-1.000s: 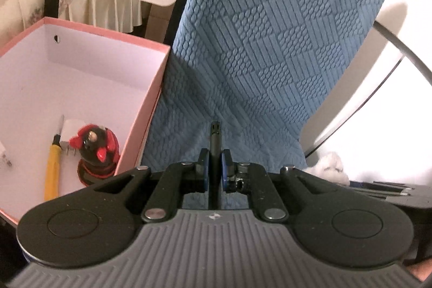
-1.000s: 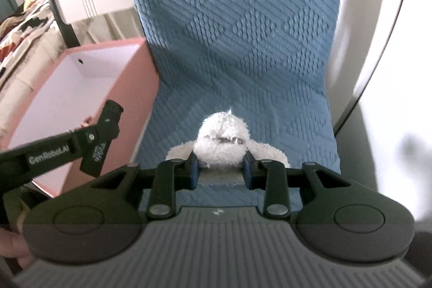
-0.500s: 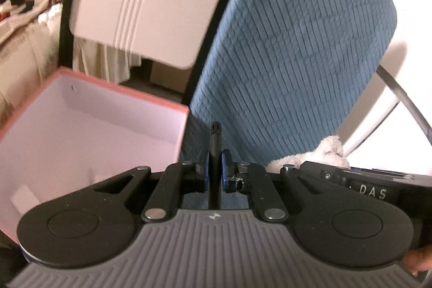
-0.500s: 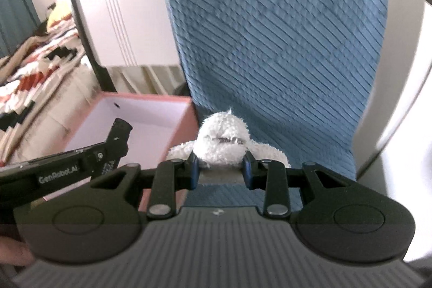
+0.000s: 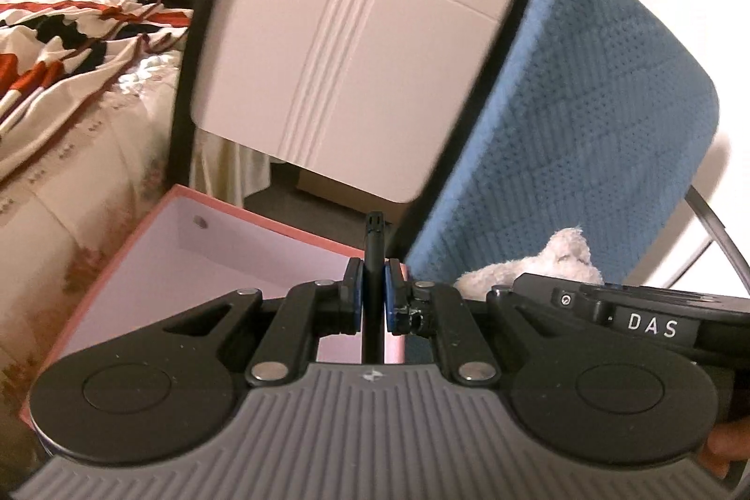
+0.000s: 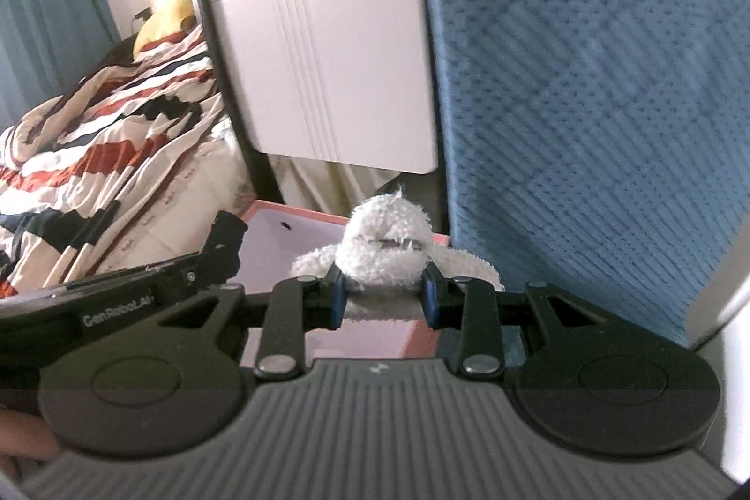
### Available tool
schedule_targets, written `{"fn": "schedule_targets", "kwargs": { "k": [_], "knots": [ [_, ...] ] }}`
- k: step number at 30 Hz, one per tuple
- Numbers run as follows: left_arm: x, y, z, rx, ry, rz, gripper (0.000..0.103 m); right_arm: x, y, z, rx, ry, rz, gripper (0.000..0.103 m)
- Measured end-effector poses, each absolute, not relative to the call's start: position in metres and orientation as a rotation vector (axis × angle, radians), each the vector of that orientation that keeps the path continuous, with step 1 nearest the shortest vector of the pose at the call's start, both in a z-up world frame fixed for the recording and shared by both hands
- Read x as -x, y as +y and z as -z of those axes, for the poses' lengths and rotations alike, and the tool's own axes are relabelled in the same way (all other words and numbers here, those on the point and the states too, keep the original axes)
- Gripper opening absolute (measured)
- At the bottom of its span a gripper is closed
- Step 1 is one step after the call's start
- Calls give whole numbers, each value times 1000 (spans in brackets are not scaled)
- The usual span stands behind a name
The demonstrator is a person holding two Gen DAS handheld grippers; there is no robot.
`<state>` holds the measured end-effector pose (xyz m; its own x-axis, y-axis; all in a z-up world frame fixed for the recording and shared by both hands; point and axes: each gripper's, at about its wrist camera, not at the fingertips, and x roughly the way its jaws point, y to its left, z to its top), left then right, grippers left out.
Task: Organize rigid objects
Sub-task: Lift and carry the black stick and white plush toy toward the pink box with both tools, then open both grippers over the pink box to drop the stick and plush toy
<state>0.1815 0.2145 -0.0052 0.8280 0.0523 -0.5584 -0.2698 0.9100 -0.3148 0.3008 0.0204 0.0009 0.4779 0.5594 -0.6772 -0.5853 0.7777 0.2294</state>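
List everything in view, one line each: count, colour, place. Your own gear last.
box: one, pink outside, pale inside, below both grippers, left of the blue chair.
blue chair: one, textured blue cover, right.
white chair: one, white back on a black frame, behind the box.
bed: one, striped red, white and dark cover, far left.
black stick: one, in the left gripper.
plush toy: one, white, in the right gripper.
left gripper: black, shut on the stick.
right gripper: black, shut on the toy.
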Motion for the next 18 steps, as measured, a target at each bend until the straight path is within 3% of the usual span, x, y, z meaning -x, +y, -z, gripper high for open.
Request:
{"fn": "schedule_targets", "kwargs": {
  "k": [6, 18],
  "knots": [
    [-176, 255, 27, 426, 614, -210, 11, -299, 61, 24, 65, 866, -722, 34],
    [-172, 305, 122, 500, 789, -242, 11, -298, 106, 96, 143, 1025, -705, 35]
  ]
}}
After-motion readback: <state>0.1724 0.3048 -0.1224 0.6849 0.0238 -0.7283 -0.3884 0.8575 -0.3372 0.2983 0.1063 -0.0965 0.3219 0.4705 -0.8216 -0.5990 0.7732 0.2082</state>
